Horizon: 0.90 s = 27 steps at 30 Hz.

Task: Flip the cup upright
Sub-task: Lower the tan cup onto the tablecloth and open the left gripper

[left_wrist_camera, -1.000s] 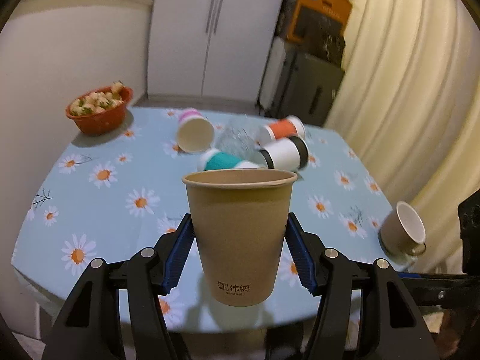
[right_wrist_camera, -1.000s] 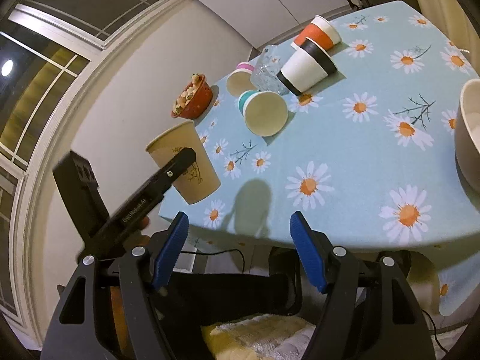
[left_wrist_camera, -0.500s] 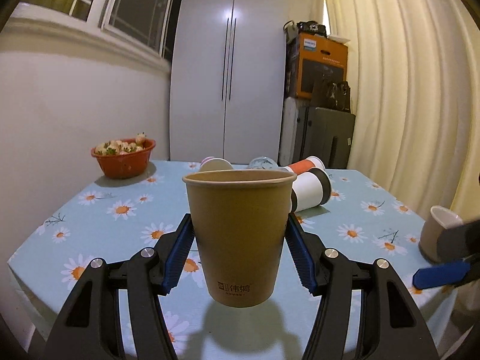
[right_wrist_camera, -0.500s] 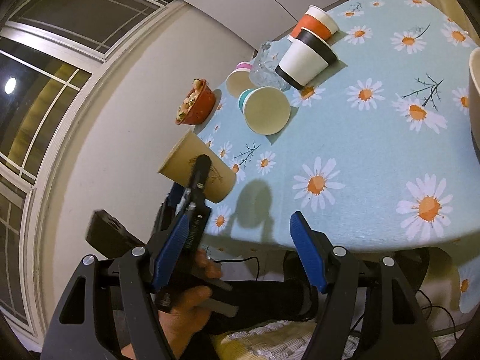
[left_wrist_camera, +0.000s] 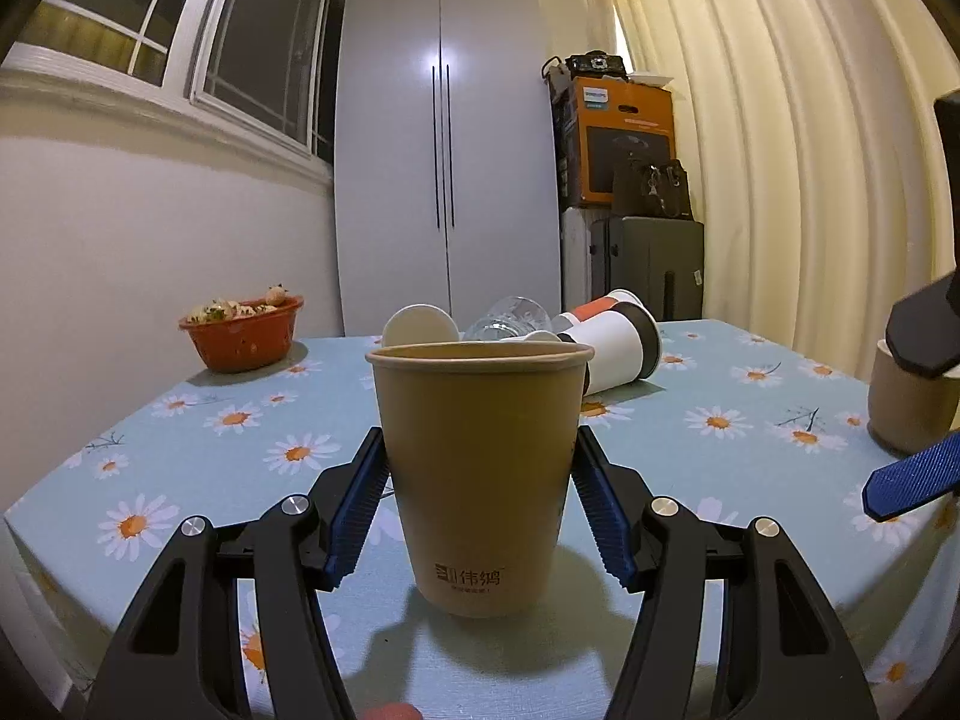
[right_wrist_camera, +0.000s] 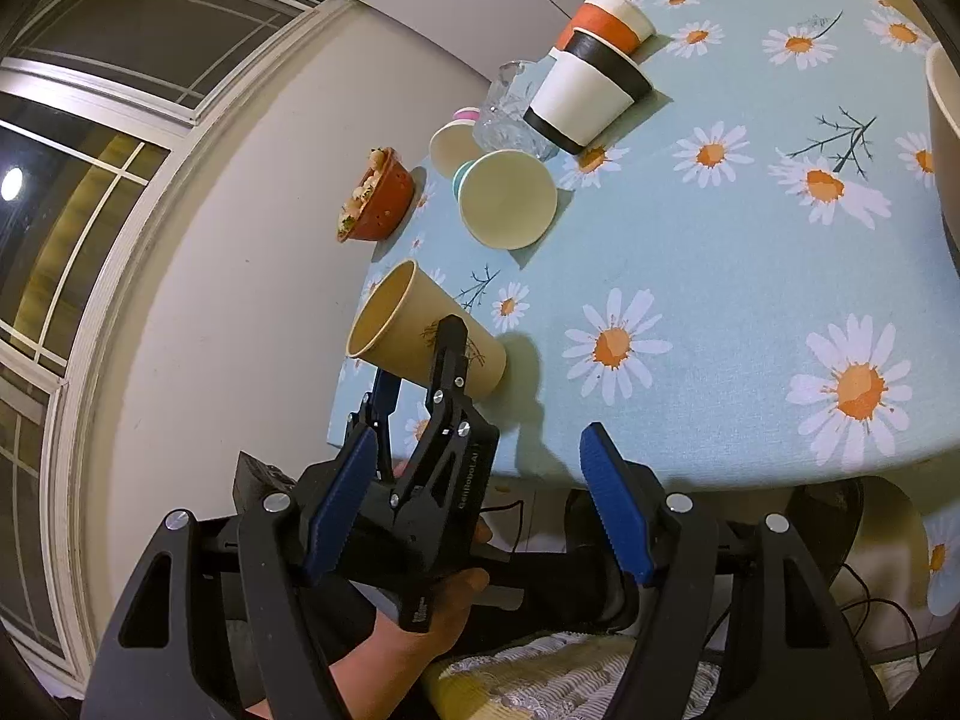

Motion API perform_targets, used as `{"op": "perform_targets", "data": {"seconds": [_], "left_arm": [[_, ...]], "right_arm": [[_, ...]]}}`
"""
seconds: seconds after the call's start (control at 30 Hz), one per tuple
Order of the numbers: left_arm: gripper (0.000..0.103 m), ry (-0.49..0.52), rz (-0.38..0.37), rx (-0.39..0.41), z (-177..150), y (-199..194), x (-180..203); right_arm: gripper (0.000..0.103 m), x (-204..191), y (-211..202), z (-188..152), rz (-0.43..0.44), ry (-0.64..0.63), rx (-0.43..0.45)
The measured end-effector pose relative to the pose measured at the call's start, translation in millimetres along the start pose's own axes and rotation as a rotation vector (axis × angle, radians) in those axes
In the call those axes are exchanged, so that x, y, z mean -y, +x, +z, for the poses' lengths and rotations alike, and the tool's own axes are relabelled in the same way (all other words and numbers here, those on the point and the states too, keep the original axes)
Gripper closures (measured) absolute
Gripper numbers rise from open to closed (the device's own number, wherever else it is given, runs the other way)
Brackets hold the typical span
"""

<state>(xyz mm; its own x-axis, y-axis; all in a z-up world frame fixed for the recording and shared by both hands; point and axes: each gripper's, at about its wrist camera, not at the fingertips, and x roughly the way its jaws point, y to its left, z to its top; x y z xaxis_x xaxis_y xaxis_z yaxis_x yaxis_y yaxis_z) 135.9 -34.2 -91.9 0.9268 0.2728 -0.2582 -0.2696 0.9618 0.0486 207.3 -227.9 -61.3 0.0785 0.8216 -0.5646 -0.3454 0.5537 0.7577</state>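
A brown paper cup [left_wrist_camera: 479, 468] stands upright between the blue pads of my left gripper [left_wrist_camera: 480, 504], which is shut on it, with its base at the daisy tablecloth [left_wrist_camera: 750, 468] near the front edge. In the right wrist view the same cup [right_wrist_camera: 420, 333] shows in the left gripper [right_wrist_camera: 444, 372] at the table's near left corner. My right gripper [right_wrist_camera: 474, 516] is open and empty, off the table's front edge, right of the cup. One of its blue fingertips [left_wrist_camera: 912, 480] shows at the right of the left wrist view.
Several cups lie on their sides mid-table: a black-banded white one [right_wrist_camera: 585, 93], an orange one [right_wrist_camera: 606, 18], a teal one [right_wrist_camera: 507, 198], a pink one [right_wrist_camera: 456, 141], with a glass [right_wrist_camera: 510, 108]. A red bowl [left_wrist_camera: 243, 333] stands far left. A tan mug [left_wrist_camera: 909, 405] stands right.
The left gripper has come down and levelled with the brown cup, bringing its base to the tablecloth near the front edge. The right gripper stayed open, off the table.
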Motion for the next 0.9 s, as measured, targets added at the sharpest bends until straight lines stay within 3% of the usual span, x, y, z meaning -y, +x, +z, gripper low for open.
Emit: {"op": "perform_targets", "data": {"seconds": [0.4, 0.6, 0.9], "left_arm": [[0.043, 0.011, 0.003, -0.008, -11, 2, 3], [0.037, -0.002, 0.017, -0.021, -11, 6, -1], [0.01, -0.02, 0.006, -0.018, 1, -3, -5]], "right_arm": [[0.033, 5, 1, -1, -0.001, 0.013, -0.011], [0.033, 5, 1, -1, 0.011, 0.021, -0.01], [0.033, -1, -9, -6, 0.013, -0.016, 0.028]]}}
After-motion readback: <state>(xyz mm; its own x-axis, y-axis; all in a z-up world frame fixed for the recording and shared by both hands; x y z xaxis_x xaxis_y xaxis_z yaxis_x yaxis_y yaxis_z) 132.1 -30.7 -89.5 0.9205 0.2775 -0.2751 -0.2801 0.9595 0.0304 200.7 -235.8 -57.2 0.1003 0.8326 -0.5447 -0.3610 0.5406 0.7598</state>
